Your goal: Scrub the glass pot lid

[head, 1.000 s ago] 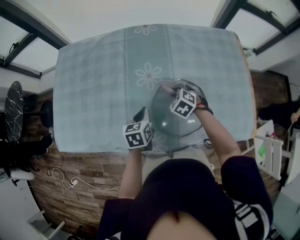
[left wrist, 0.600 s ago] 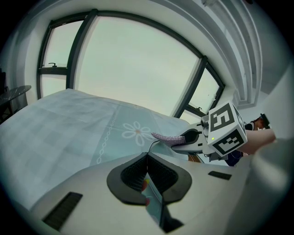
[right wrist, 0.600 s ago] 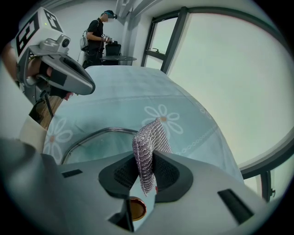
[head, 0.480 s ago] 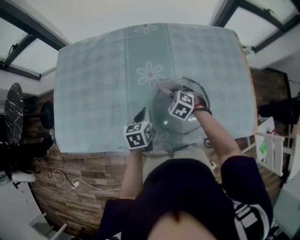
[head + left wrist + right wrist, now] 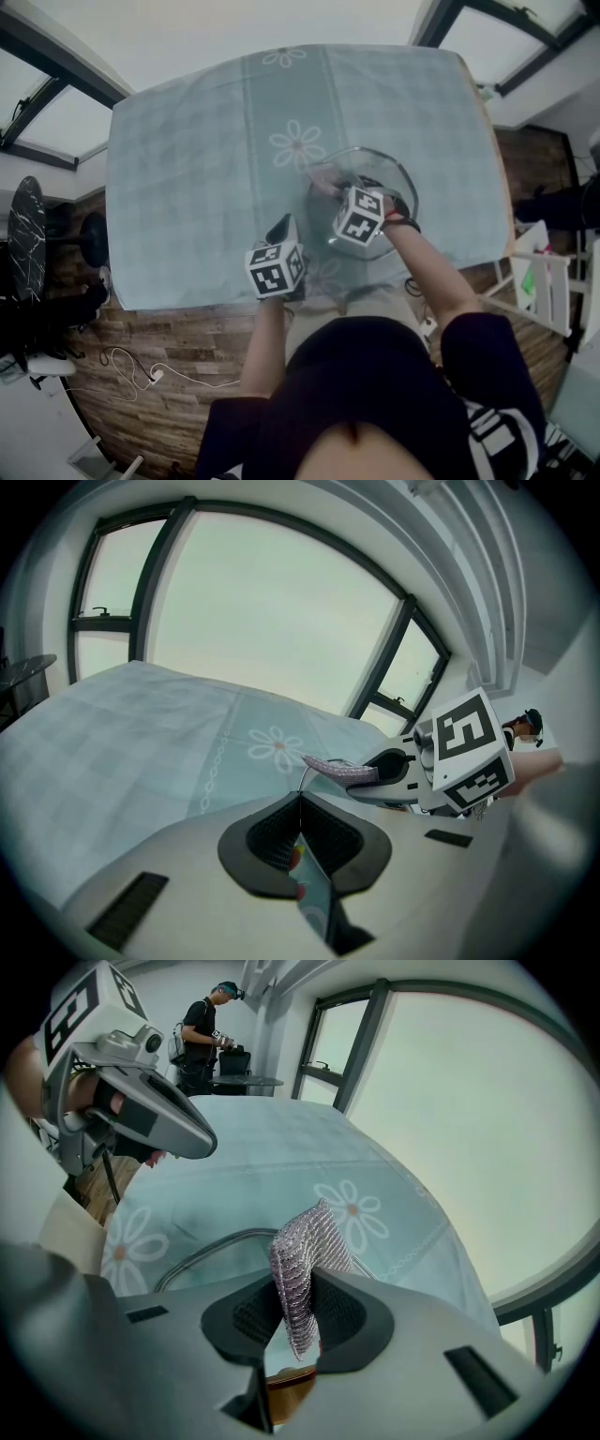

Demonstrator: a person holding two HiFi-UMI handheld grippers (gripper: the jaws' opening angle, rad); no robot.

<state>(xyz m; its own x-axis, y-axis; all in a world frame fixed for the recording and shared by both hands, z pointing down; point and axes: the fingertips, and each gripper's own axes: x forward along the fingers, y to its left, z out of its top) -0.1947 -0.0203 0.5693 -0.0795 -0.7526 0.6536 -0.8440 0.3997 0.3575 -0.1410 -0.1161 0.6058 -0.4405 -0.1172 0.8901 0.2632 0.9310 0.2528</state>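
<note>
Mid-scrub, I'd say. Right gripper (image 5: 298, 1297) jaws are clamped on the mesh scrubber (image 5: 302, 1241), over the glass pot lid (image 5: 322, 211). The lid lies on the table (image 5: 187, 141), near the person's edge. Left gripper (image 5: 300, 803) jaws are fully closed by the lid's left rim; I can't tell if they pinch it. No dirt or suds are visible, so I can't judge how much is cleaned. The right gripper hides the lid's knob and the scrubber's contact point.

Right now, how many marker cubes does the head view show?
2. One on the left gripper at the table's near edge; one on the right gripper over the glass lid.
</note>
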